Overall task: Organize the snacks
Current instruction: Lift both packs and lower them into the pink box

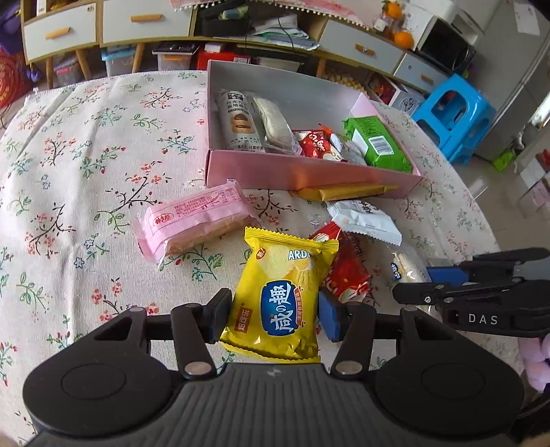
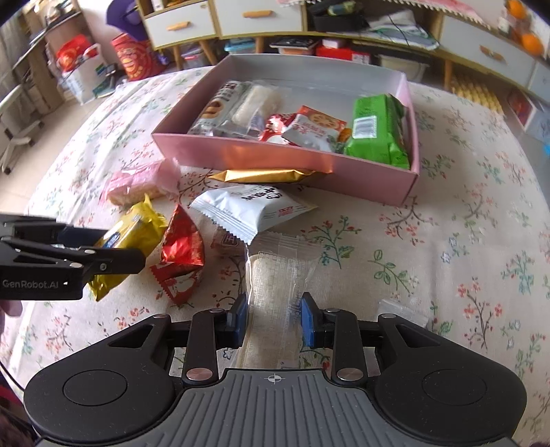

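My left gripper [image 1: 273, 314] is shut on a yellow chip packet [image 1: 282, 295], held just above the floral tablecloth; the packet also shows in the right wrist view [image 2: 134, 237]. My right gripper [image 2: 273, 316] is shut on a clear-wrapped white pastry [image 2: 275, 285], at the right of the left gripper. A pink box [image 1: 302, 173] further back holds several snacks, among them a green packet [image 1: 376, 144]. Loose on the cloth lie a pink wafer pack [image 1: 192, 216], a red packet [image 2: 180, 254], a white packet [image 2: 254, 208] and a gold packet [image 2: 261, 176] against the box's front wall.
The round table has a floral cloth [image 1: 86, 165]. A blue plastic stool [image 1: 453, 117] stands off the table's right side. Drawers and a cluttered shelf [image 1: 144, 24] line the far wall. A small clear wrapper [image 2: 402, 311] lies right of my right gripper.
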`<action>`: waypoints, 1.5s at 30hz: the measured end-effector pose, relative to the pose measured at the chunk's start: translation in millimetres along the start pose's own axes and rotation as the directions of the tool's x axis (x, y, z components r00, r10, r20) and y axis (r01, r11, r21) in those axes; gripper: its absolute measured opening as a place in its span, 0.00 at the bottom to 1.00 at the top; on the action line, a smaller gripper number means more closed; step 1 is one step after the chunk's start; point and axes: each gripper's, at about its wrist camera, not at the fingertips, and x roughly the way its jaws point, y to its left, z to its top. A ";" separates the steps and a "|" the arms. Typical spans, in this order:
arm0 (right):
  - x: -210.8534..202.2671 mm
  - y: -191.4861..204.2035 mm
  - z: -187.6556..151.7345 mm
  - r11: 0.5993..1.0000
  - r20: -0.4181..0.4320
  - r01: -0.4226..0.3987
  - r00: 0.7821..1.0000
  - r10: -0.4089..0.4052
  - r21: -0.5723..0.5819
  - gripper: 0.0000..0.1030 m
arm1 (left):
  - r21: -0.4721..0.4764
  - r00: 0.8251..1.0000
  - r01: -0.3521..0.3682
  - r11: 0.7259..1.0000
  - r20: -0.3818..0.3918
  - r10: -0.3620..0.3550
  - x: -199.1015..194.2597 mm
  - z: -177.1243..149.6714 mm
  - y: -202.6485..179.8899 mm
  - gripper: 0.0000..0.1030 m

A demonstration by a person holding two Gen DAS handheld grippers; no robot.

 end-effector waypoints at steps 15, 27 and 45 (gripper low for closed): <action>-41.9 -34.2 18.7 0.965 0.084 -0.143 0.988 0.127 0.221 0.28 | -0.109 0.994 0.081 0.991 0.076 -0.073 -18.9 16.2 -0.9 0.48; -51.8 -52.3 45.9 0.928 0.196 -0.219 0.967 0.164 0.302 0.28 | -0.167 0.985 0.116 0.979 0.146 -0.092 -11.8 41.7 -14.8 0.48; -6.1 -85.8 95.6 0.862 0.324 -0.300 0.930 0.171 0.408 0.28 | -0.287 0.970 0.128 0.949 0.237 -0.059 23.8 75.9 -5.8 0.48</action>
